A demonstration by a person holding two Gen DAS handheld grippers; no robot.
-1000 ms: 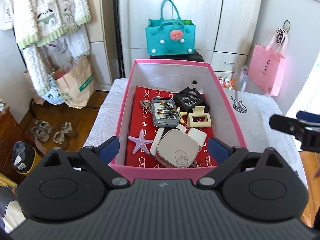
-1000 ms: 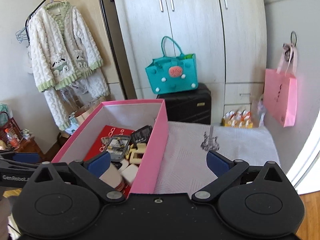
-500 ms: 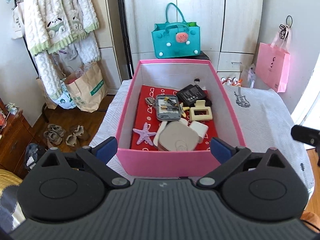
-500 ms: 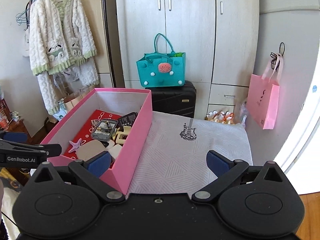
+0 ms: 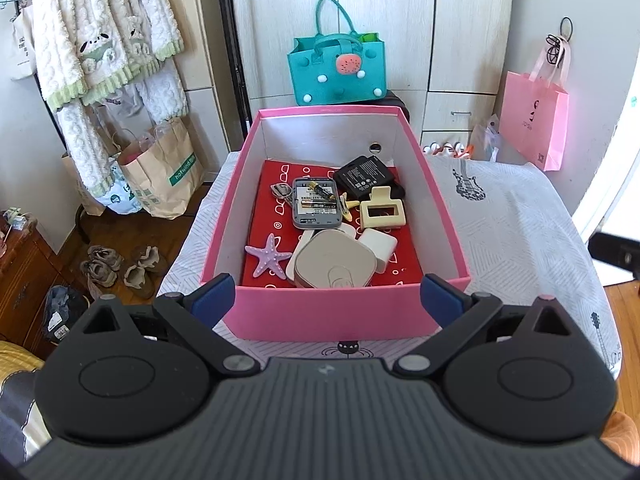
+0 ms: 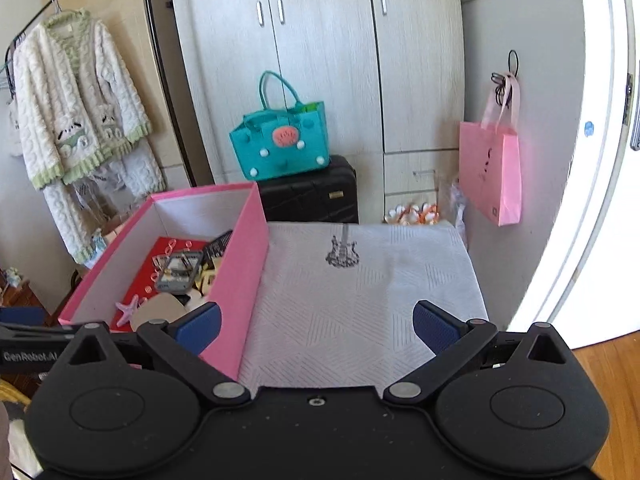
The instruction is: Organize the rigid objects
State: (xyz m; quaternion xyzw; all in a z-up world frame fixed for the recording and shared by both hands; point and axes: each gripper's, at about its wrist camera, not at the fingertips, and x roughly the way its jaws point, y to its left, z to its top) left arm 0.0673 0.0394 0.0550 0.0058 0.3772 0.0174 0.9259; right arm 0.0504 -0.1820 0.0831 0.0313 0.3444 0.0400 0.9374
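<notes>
Sitting inside pink box [image 5: 332, 316], just ahead of left gripper [image 5: 326, 300] jaws: purple starfish [image 5: 268, 255], beige case [image 5: 335, 265], grey phone [image 5: 315, 208], cream hair clip [image 5: 382, 213], black battery pack [image 5: 366, 176]. Sorting apparently near done; cloth [image 6: 360, 304] ahead of right gripper [image 6: 316, 326] bare, though hidden leftovers possible. Box long axis running straight away from left jaws; phone likewise. Both jaw pairs spread wide, holding nothing.

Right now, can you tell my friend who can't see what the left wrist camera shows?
An open left gripper faces a pink box holding a purple starfish, a cream hair clip and small gadgets, on a white cloth.
</notes>
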